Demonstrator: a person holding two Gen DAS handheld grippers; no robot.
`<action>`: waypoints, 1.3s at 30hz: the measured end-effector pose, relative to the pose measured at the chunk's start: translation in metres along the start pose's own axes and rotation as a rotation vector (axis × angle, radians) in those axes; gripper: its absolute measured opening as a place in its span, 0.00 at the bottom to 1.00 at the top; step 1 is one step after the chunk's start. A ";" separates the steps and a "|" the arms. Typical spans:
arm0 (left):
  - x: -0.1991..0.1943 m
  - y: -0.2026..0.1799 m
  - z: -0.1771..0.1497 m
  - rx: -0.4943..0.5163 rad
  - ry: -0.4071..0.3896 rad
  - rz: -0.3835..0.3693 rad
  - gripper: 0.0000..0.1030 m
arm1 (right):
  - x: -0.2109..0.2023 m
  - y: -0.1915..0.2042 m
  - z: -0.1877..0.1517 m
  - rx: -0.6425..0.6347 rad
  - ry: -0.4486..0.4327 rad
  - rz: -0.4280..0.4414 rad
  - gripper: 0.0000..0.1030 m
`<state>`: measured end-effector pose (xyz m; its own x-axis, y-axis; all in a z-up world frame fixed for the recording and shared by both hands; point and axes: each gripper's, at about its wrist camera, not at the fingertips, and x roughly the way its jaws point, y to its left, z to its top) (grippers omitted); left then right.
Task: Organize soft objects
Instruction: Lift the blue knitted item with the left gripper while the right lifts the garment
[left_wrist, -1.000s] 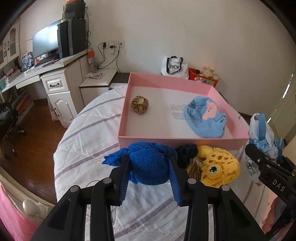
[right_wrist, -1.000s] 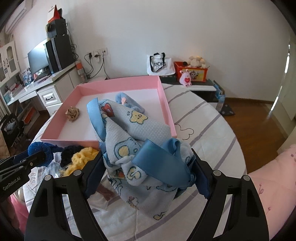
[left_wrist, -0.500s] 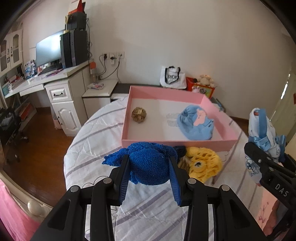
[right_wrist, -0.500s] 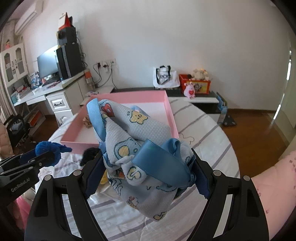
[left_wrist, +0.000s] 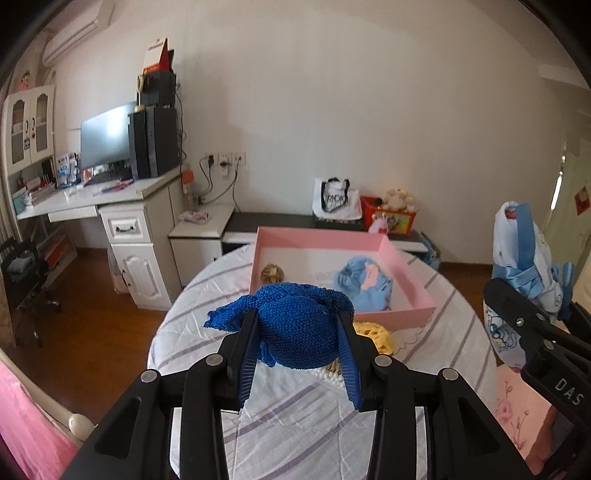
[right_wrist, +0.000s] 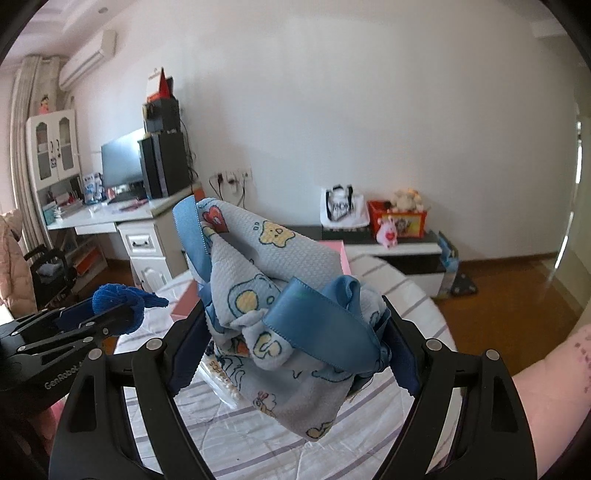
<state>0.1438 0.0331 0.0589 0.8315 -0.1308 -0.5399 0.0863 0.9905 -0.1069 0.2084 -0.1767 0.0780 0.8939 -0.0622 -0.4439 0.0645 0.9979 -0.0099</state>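
"DAS" in white letters on the black body of the right gripper (left_wrist: 532, 332), seen at the right edge of the left wrist view. "GenRobot" with the ending cut off, white on the black body of the left gripper (right_wrist: 110, 317), lower left of the right wrist view. White tote bag (left_wrist: 335, 199) by the far wall carries black lettering, too blurred to read. Printed lines on the floor of the pink box (left_wrist: 391, 258), illegible.
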 end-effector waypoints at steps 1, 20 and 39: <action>-0.006 -0.001 -0.001 -0.001 -0.009 0.000 0.35 | -0.006 0.001 0.001 -0.002 -0.012 0.002 0.79; -0.135 0.003 -0.043 0.031 -0.242 -0.041 0.35 | -0.095 0.014 0.008 -0.045 -0.217 0.011 0.80; -0.169 0.010 -0.096 0.032 -0.293 -0.033 0.36 | -0.110 0.006 0.003 -0.058 -0.241 0.014 0.80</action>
<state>-0.0484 0.0607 0.0685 0.9506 -0.1498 -0.2718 0.1295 0.9874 -0.0913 0.1116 -0.1640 0.1299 0.9750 -0.0442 -0.2178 0.0319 0.9977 -0.0598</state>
